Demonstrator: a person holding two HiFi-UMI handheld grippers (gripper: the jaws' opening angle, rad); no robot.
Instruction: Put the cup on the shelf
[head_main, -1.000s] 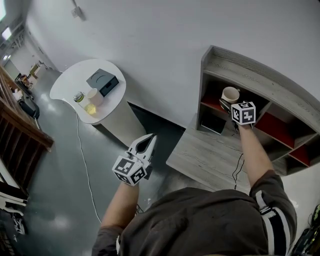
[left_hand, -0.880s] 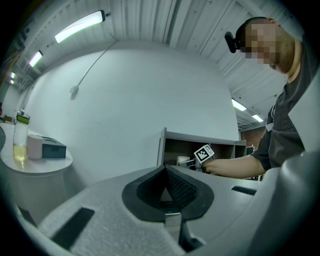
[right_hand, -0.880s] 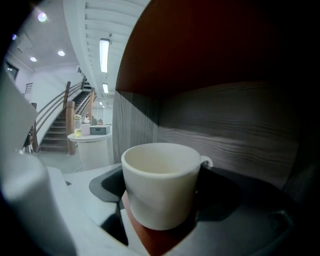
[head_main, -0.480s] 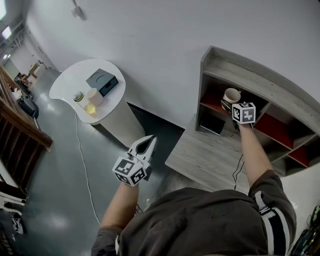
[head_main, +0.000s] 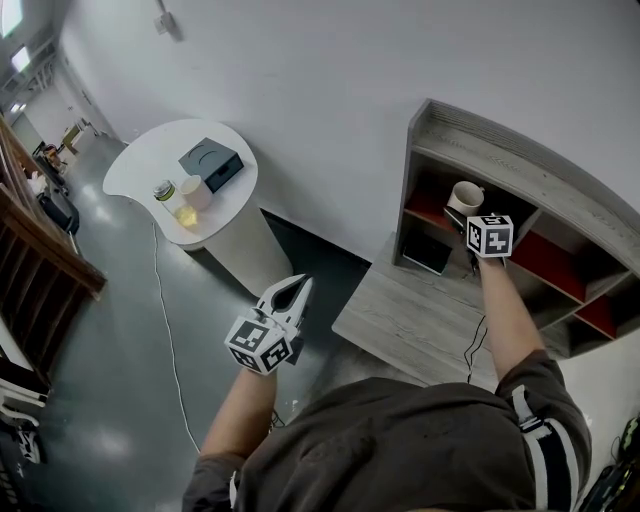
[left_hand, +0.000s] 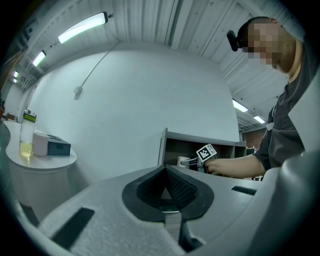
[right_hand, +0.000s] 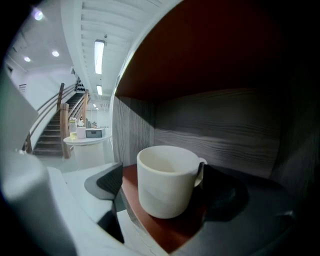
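A cream cup (head_main: 463, 196) stands upright on the red floor of the upper left compartment of the grey wooden shelf (head_main: 500, 150). My right gripper (head_main: 458, 216) reaches into that compartment. In the right gripper view the cup (right_hand: 167, 182) sits between the jaws, which are opening. The left pad (right_hand: 106, 183) stands clear of the cup's wall, and the right pad (right_hand: 222, 194) lies just beyond the handle. My left gripper (head_main: 296, 287) hangs at mid-height left of the shelf, its jaws closed together with nothing in them (left_hand: 165, 172).
A round white table (head_main: 140, 170) at the far left carries a dark box (head_main: 207, 163), a jar (head_main: 165, 192) and a beige cup (head_main: 191, 190). A low grey platform (head_main: 420, 310) lies before the shelf. A black box (head_main: 428, 250) fills the lower compartment. Stair railing (head_main: 40, 250) borders the left.
The cup stays in the upper left compartment with the right gripper at it. The head view has shifted slightly. The left gripper has not moved.
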